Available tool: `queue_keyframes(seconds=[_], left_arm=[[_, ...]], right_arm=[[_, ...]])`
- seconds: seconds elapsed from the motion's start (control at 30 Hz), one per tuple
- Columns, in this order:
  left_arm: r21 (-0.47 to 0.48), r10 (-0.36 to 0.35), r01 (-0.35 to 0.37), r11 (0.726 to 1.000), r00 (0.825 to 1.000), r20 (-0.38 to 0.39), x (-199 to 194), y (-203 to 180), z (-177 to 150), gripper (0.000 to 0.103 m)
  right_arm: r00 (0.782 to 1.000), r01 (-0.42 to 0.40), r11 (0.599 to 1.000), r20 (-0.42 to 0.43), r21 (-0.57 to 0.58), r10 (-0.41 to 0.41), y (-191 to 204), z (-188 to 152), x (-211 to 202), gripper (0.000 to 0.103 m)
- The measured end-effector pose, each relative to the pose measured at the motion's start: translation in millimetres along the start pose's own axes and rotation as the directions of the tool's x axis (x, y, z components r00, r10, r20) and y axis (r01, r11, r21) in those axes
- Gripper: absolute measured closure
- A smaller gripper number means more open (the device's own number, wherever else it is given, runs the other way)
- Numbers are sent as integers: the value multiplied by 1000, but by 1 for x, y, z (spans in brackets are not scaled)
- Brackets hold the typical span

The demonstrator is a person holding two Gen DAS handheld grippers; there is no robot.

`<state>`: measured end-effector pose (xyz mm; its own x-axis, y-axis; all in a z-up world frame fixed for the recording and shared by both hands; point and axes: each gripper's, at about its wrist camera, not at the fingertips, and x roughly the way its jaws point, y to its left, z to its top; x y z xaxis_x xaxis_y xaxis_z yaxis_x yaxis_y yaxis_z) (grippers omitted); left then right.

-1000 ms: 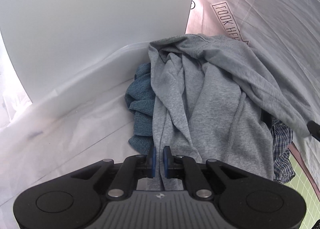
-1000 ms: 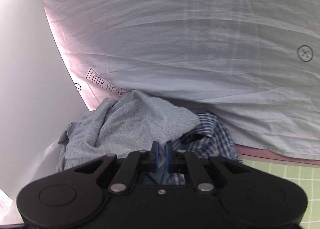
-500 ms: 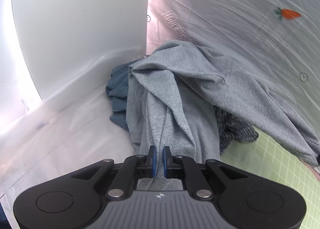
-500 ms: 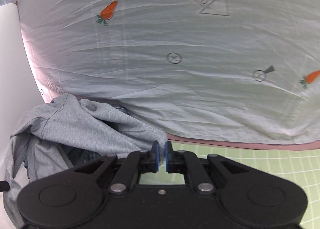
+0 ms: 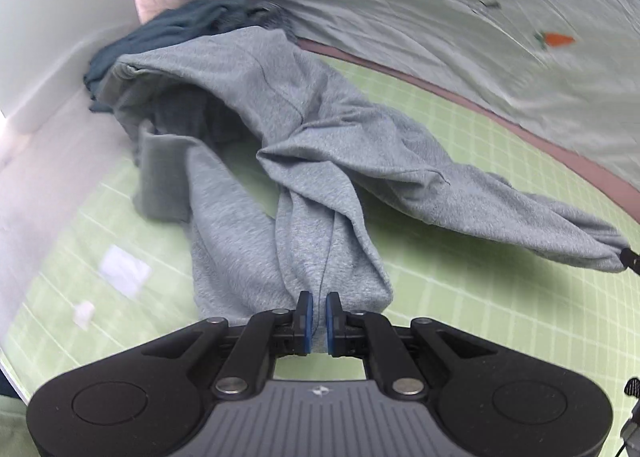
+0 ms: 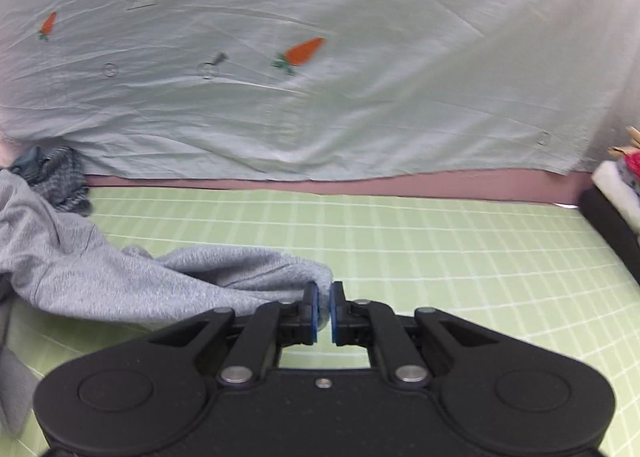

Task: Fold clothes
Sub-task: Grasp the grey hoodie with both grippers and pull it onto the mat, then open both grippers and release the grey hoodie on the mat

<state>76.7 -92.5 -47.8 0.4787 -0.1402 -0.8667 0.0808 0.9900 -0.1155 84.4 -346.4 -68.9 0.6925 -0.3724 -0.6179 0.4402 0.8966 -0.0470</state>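
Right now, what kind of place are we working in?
Probably a staged tabletop work area rather than a lived-in room: a green gridded mat as the work surface, a carrot-print sheet hung as a backdrop, and a white panel closing the side.

Soft heathered grey sweatshirt (image 5: 320, 145), matt green gridded mat (image 6: 440, 241), crinkled cloth backdrop (image 6: 320, 97)

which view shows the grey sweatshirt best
The left wrist view: the grey sweatshirt stretches across most of the frame over the green mat, from the dark clothes pile to both pinched ends. The right wrist view shows only one bunched end leading into the right hand-held gripper.
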Motion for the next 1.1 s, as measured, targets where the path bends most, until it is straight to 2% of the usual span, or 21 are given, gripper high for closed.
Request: queue_keyframes(seconds=[0.13,0.23,0.4,0.6,0.83,0.9,1.1], left_arm=[[56,-76,78,995,996,-45,-9,-66,-41,95],[77,-146,152,985,986,-78,-14,-103,-61,95],[102,-146,155,983,985,-93,-19,-117,-77,95],[62,-90,94,994,994,-59,-27,-101,-71,92],[11,-64,64,998,998,0,-39,-61,-63,94],[4,-55,55,998,998,15,-42,-49,-61,96],[-75,42,-35,997,995,91,-49,2,-51,97]], right_arm=[[991,130,991,5,36,-130,-102,-12,-10,97],[983,186,979,-5,82,-186,-170,-19,-17,97],[978,205,972,-54,117,-200,-225,-41,-25,96],[982,167,972,-116,163,-149,-235,-72,-38,94],[980,169,966,-136,197,-144,-227,-89,-55,94],[979,175,961,-141,213,-147,-222,-91,-61,90],[979,167,958,-154,233,-133,-201,-101,-80,84]])
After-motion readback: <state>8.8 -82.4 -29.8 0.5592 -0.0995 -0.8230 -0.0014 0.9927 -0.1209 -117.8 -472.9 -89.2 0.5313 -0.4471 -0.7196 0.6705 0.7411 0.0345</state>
